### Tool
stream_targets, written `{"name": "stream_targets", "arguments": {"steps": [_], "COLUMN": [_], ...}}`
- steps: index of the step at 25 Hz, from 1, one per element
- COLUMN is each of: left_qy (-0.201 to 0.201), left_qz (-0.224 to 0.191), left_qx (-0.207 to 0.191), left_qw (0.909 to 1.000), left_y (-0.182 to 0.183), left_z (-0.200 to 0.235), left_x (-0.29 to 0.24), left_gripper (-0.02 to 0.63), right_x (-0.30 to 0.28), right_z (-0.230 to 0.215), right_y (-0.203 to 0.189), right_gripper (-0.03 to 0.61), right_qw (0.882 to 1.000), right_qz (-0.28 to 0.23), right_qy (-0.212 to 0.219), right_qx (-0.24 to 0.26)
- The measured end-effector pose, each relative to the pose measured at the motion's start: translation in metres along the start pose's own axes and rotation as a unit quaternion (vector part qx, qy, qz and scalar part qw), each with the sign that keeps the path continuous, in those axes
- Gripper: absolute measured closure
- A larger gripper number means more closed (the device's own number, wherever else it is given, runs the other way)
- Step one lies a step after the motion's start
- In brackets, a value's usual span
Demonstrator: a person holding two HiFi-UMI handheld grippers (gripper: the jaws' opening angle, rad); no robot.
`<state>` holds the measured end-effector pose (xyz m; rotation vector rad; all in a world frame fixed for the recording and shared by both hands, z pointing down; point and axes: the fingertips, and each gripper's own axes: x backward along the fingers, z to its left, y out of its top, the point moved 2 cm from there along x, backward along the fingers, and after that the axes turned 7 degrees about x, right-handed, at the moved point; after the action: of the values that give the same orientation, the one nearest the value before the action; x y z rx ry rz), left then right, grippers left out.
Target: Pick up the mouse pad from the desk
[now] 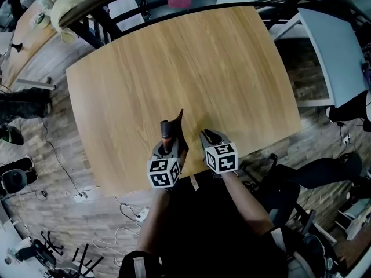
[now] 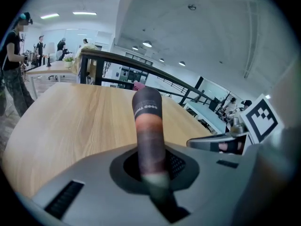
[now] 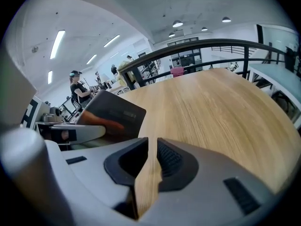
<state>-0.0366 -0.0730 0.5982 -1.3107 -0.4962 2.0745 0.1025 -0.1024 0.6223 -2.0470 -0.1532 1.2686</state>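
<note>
The pad (image 2: 148, 121) is pinched in the left tongs (image 2: 153, 166). The jaws are close together and squeeze it flat, and it sticks up out of them like a dark tongue with an orange stripe. In the head view the pad (image 1: 173, 133) stands up from the left tongs (image 1: 168, 148) over the near edge of the desk (image 1: 191, 68). It looks to be off the wood now, with only the tongs touching it.

The right tongs (image 3: 149, 161) are almost shut. There is just a thin slit between the jaws, and nothing is in it; only the desk shows through. They sit just beside the left tongs, near the pad (image 3: 113, 114) but not touching it. In the head view the right tongs (image 1: 210, 136) point down at the desk's near edge.

I think the lift is nearly done. To do it well, the left tongs should squeeze the same and go straight up, slow and smooth. The pad is thin and only one edge is held, so a quick jerk or a loose squeeze could let it slide out. The right tongs should stay out of the way, so they do not bump the pad.
</note>
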Motion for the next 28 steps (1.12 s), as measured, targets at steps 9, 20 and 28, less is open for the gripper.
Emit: {"name": "stream_targets", "arguments": {"steps": [9,20,28], "left_qy": [0.007,0.057,0.077], "left_qz": [-0.033,-0.073,-0.128], "left_qx": [0.004,0.013,0.014], "left_qw": [0.9994,0.9956,0.9887], "left_y": [0.002,-0.006,0.016], "left_z": [-0.024,-0.033,-0.039], "left_x": [0.037,0.095,0.13], "left_gripper": [0.571,0.571,0.571], "right_x": [0.037,0.074,0.098], "right_z": [0.011,0.021,0.037], "right_y": [0.012,0.024,0.05], "right_gripper": [0.534,0.541,0.541], "right_qw": [0.999,0.995,0.989], "right_qz": [-0.032,-0.083,-0.122], "right_qy": [0.015,0.041,0.059], "right_qx": [0.027,0.035,0.055]}}
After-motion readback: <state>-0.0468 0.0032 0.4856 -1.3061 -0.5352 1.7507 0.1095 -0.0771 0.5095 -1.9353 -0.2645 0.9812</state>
